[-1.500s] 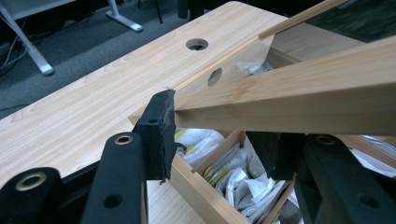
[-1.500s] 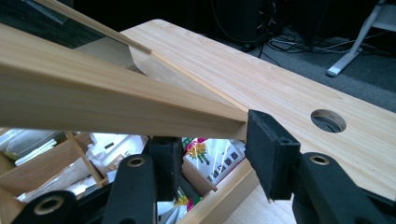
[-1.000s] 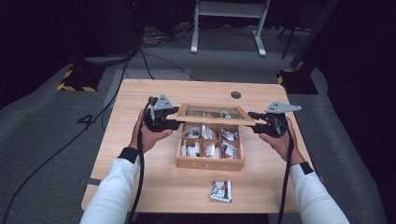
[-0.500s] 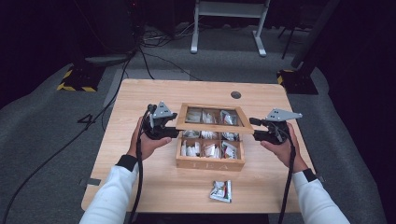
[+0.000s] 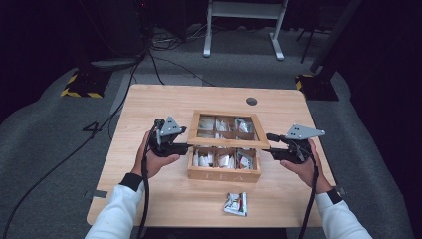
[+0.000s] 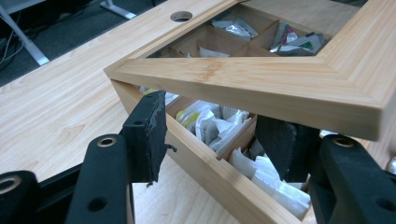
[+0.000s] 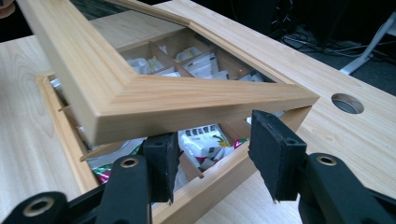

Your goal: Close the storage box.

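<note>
Over box (image 5: pixel 224 169), lid (image 5: pixel 226 143) tilted crosswise

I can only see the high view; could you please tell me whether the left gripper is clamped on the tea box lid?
Observer: No. In the left gripper view, the left gripper has just been opening its jaws. They straddle the box's side wall beneath the raised lid, and the pads press on nothing.
Operator: Thank you. And the right gripper?
Observer: Much the same. The right gripper has also just been opening its jaws, which stand astride the wall on its side, below the lid's corner, gripping nothing.
Operator: What sits under that raised edge?
Observer: Tea sachets, mostly white. One in the right gripper view has dark print.
</note>
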A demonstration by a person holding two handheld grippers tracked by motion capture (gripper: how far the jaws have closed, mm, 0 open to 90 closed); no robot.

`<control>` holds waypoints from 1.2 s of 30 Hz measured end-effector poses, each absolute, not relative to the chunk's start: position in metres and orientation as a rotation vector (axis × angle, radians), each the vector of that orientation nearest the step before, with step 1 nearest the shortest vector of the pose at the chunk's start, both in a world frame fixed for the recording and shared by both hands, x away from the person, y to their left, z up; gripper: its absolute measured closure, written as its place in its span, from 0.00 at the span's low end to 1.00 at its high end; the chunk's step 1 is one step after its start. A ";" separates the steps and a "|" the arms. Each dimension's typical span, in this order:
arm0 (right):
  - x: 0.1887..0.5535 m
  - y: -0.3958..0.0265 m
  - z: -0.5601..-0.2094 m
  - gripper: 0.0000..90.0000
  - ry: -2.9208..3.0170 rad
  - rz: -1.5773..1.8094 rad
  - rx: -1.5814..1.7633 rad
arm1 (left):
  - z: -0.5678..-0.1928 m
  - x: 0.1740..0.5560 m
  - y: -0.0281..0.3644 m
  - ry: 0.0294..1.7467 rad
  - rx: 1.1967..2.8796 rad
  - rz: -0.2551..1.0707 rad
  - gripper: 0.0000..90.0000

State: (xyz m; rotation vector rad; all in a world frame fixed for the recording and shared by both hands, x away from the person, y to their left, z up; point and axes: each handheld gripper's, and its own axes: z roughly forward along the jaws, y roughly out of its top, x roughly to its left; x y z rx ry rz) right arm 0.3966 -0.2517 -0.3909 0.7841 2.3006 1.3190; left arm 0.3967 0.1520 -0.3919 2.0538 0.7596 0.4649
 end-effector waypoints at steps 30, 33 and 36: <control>0.370 -0.247 -0.403 0.45 2.387 1.310 0.737 | -0.411 0.368 0.159 0.737 2.082 0.440 0.49; 0.369 -0.247 -0.406 0.44 2.391 1.317 0.748 | -0.413 0.366 0.158 0.731 2.087 0.423 0.48; 0.369 -0.246 -0.407 0.41 2.408 1.311 0.745 | -0.413 0.365 0.156 0.684 2.092 0.395 0.43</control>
